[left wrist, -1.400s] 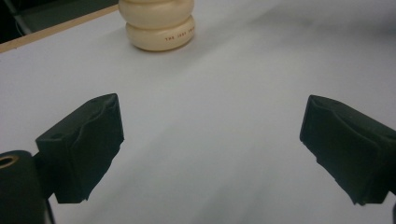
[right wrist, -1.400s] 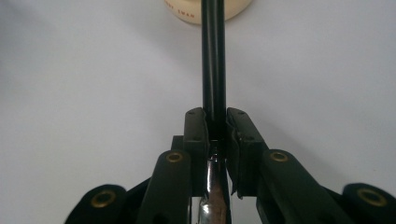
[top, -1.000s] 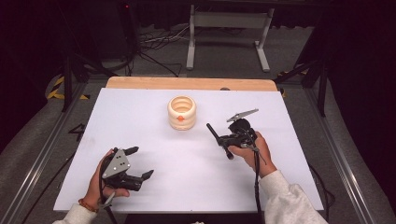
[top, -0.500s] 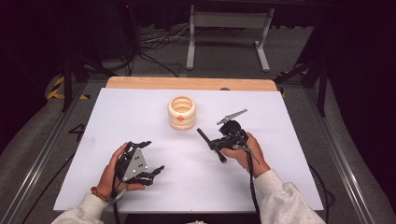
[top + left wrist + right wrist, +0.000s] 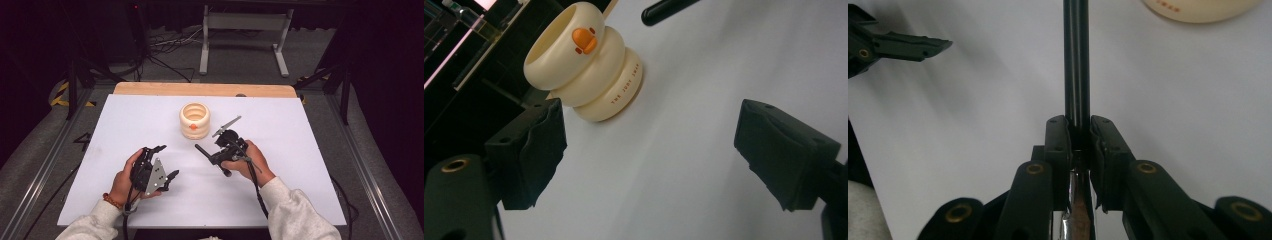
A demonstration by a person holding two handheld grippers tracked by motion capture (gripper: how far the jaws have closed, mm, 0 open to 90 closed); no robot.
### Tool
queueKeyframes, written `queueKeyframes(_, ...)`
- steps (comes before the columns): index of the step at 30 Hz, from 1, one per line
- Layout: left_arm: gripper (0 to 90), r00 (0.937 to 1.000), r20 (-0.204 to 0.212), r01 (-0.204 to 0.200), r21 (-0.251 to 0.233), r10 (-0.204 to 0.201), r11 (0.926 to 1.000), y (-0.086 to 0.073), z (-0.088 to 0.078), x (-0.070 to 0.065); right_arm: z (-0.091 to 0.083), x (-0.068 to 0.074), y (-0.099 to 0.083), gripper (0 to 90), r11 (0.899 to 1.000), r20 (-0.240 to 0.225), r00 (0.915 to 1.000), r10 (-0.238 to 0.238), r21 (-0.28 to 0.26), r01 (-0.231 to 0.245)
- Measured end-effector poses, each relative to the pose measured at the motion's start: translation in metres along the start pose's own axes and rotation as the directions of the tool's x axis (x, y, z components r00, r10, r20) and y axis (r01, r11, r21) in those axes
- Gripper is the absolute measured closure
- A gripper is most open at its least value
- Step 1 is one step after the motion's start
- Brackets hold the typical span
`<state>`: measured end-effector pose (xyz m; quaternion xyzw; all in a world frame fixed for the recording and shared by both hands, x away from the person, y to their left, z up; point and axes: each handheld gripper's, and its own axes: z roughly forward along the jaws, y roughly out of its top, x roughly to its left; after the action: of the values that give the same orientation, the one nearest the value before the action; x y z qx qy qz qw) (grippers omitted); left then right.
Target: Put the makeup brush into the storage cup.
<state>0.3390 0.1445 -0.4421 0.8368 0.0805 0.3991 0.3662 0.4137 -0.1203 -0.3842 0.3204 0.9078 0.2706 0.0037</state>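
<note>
A cream cup (image 5: 194, 120), shaped like three stacked rings with an orange duck bill on its side, stands upright on the white board (image 5: 300, 150), toward the board's far middle. Its mouth is open; what is inside it cannot be seen from the high view or from the left gripper view (image 5: 584, 60).

The right gripper (image 5: 212, 156) lies just right of the cup and nearer to the person. Its jaws are clamped narrow on a thin black rod (image 5: 206, 155) with a metal part at the back end (image 5: 1077, 220); in the right gripper view the rod (image 5: 1077, 60) runs straight out from between the pads. The rod's free end points to the bare board in front of the cup, close to the cup but apart from it. In the left gripper view that tip (image 5: 666, 11) shows just beside the cup.

The left gripper (image 5: 165, 162) is held left of the cup and nearer to the person, well apart from it. Its jaws stand wide with nothing between them, after closing slightly. They face the cup across bare board, with nothing in the way.

A wooden strip (image 5: 205, 90) borders the board beyond the cup.
</note>
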Motion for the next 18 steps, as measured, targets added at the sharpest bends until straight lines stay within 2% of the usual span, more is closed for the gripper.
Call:
queueKeyframes(6, 12.5, 0.9979, -0.012, -0.064, 0.011, 0.064, 0.9979, 0.004, -0.001, -0.008, 0.010, 0.019, 0.015, 79.7, 0.997, -0.022, 0.9974, -0.068, 0.042, 0.069)
queueKeyframes(7, 11.9, 0.9979, -0.012, -0.064, 0.011, 0.064, 0.9979, 0.004, -0.001, -0.008, 0.012, 0.022, 0.018, 79.7, 0.996, -0.021, 0.9965, -0.080, 0.048, 0.081)
queueKeyframes(8, 11.9, 0.9969, -0.020, -0.075, 0.013, 0.076, 0.9971, 0.004, 0.000, -0.010, 0.012, 0.022, 0.018, 79.7, 0.996, -0.021, 0.9965, -0.080, 0.048, 0.081)
queueKeyframes(9, 10.9, 0.9950, -0.030, -0.094, 0.016, 0.095, 0.9954, 0.005, -0.001, -0.011, 0.015, 0.029, 0.024, 79.7, 0.992, -0.024, 0.9941, -0.106, 0.063, 0.107)
queueKeyframes(10, 11.1, 0.9939, -0.030, -0.105, 0.019, 0.106, 0.9943, 0.006, -0.001, -0.011, 0.017, 0.032, 0.026, 79.7, 0.990, -0.028, 0.9927, -0.117, 0.069, 0.119)
queueKeyframes(11, 11.1, 0.9908, -0.047, -0.126, 0.021, 0.127, 0.9918, 0.007, -0.001, -0.014, 0.018, 0.034, 0.028, 79.7, 0.989, -0.028, 0.9916, -0.126, 0.074, 0.128)
queueKeyframes(14, 12.2, 0.9881, -0.051, -0.144, 0.021, 0.145, 0.9893, 0.008, -0.001, -0.015, 0.022, 0.041, 0.032, 79.7, 0.985, -0.040, 0.9889, -0.143, 0.090, 0.146)
queueKeyframes(16, 13.4, 0.9818, -0.069, -0.175, 0.030, 0.177, 0.9841, 0.009, -0.001, -0.018, 0.025, 0.044, 0.034, 79.7, 0.983, -0.042, 0.9879, -0.149, 0.099, 0.153)
queueKeyframes(17, 16.4, 0.9739, -0.082, -0.208, 0.054, 0.212, 0.9767, 0.010, -0.001, -0.020, 0.029, 0.048, 0.038, 79.7, 0.979, -0.039, 0.9855, -0.165, 0.115, 0.168)
queueKeyframes(18, 16.6, 0.9713, -0.087, -0.217, 0.052, 0.221, 0.9747, 0.010, -0.002, -0.021, 0.030, 0.049, 0.039, 79.7, 0.978, -0.040, 0.9855, -0.165, 0.120, 0.169)
